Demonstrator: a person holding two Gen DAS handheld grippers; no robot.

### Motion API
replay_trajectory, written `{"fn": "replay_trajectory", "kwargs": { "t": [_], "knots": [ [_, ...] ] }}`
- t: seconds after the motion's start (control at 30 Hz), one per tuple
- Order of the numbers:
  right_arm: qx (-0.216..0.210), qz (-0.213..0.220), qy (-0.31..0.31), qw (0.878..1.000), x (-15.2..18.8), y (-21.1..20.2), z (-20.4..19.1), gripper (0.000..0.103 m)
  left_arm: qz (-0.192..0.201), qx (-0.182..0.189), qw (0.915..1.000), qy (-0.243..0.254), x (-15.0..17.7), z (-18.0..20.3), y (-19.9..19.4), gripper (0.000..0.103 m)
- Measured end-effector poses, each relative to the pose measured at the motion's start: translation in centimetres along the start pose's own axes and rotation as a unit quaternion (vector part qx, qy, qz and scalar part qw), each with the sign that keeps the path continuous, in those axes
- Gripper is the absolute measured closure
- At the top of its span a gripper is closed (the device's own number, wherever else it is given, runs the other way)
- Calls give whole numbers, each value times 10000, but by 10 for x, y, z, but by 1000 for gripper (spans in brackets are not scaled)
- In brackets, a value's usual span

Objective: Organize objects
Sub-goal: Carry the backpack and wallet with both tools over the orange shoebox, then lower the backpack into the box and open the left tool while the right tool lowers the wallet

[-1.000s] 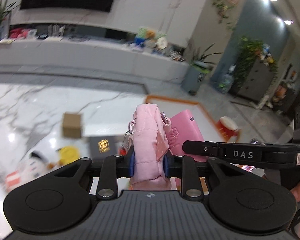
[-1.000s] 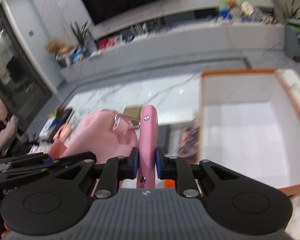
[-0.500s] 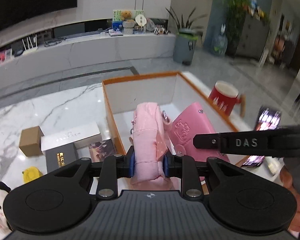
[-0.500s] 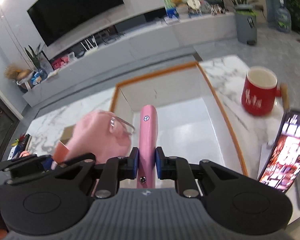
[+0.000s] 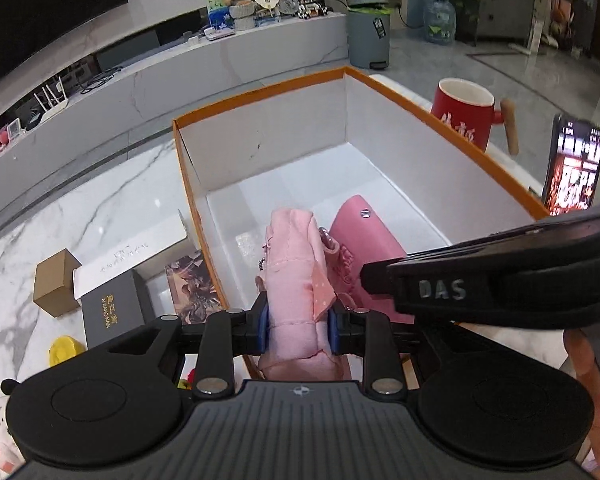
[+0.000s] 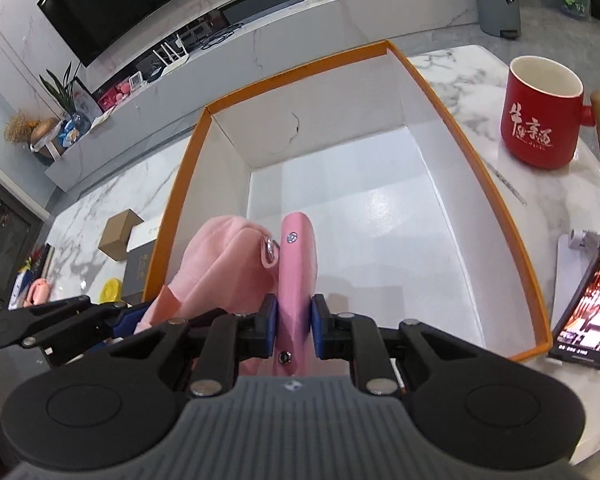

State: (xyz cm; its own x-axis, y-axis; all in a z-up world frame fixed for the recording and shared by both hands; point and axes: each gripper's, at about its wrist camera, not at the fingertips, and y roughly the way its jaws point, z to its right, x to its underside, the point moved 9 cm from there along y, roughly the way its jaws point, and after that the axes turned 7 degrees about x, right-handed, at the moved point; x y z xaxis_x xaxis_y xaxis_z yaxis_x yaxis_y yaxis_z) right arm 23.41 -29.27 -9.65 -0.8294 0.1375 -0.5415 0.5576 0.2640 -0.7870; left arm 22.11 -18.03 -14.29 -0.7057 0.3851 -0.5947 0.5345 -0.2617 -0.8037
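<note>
My left gripper (image 5: 296,326) is shut on a soft light-pink fabric pouch (image 5: 294,264) with a metal clasp. My right gripper (image 6: 294,330) is shut on a flat pink snap wallet (image 6: 298,264) held on edge. Both are held side by side over the near end of a white box with an orange rim (image 6: 496,184). The box also shows in the left wrist view (image 5: 452,136), and its floor looks bare. The pouch (image 6: 216,264) and wallet (image 5: 364,248) each show in the other view. The right gripper's body (image 5: 500,280) crosses the left wrist view.
A red mug (image 6: 540,116) with a wooden handle and a lit phone (image 6: 592,304) on a stand are right of the box. Left of it on the marble table lie a small cardboard box (image 5: 56,280), a black box (image 5: 112,312), a white box and a yellow object (image 5: 66,350).
Both grippers swung right from the table's left part to the box and moved down over its near end, still holding the pouch and the wallet.
</note>
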Motion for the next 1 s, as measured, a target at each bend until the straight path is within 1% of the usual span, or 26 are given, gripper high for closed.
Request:
{"fn": "replay_trajectory", "kwargs": {
  "t": [0.07, 0.13, 0.4, 0.47, 0.57, 0.63, 0.67, 0.73, 0.8, 0.87, 0.97, 1.0],
  "knots": [
    [5, -31, -73, 10000, 0, 2, -2, 84, -67, 31, 10000, 25, 2, 2, 2, 70],
    [31, -52, -170, 9998, 1, 3, -3, 84, -45, 66, 9999, 67, 3, 2, 1, 65],
    [-8, -226, -258, 9994, 2, 11, -4, 84, 16, 499, 9987, 120, 3, 4, -6, 54],
    [0, -236, -280, 9993, 3, 11, -4, 84, 118, 522, 9984, 178, 4, 4, -13, 45],
    [26, -235, -304, 9993, 4, 11, -5, 84, 318, 694, 9968, 226, 7, 2, -30, 45],
    [14, -238, -319, 9992, 4, 11, -5, 84, 465, 904, 9947, 143, 11, -2, -43, 44],
    [3, -238, -325, 9992, 4, 10, -6, 84, 520, 976, 9938, 50, 13, -5, -49, 44],
    [-17, -251, -390, 9989, 3, 9, -9, 84, 598, 971, 9932, -241, 17, -16, -60, 44],
    [19, -259, -528, 9983, 4, 9, -14, 84, 711, 1026, 9904, -591, 18, -30, -67, 44],
    [89, -254, -711, 9971, 4, 11, -21, 84, 739, 1130, 9861, -972, 19, -44, -69, 44],
    [246, -267, -963, 9947, 3, 15, -28, 84, 647, 1277, 9788, -1462, 17, -59, -61, 44],
    [296, -286, -1058, 9935, 3, 16, -31, 84, 627, 1370, 9752, -1624, 15, -63, -57, 43]
  ]
}}
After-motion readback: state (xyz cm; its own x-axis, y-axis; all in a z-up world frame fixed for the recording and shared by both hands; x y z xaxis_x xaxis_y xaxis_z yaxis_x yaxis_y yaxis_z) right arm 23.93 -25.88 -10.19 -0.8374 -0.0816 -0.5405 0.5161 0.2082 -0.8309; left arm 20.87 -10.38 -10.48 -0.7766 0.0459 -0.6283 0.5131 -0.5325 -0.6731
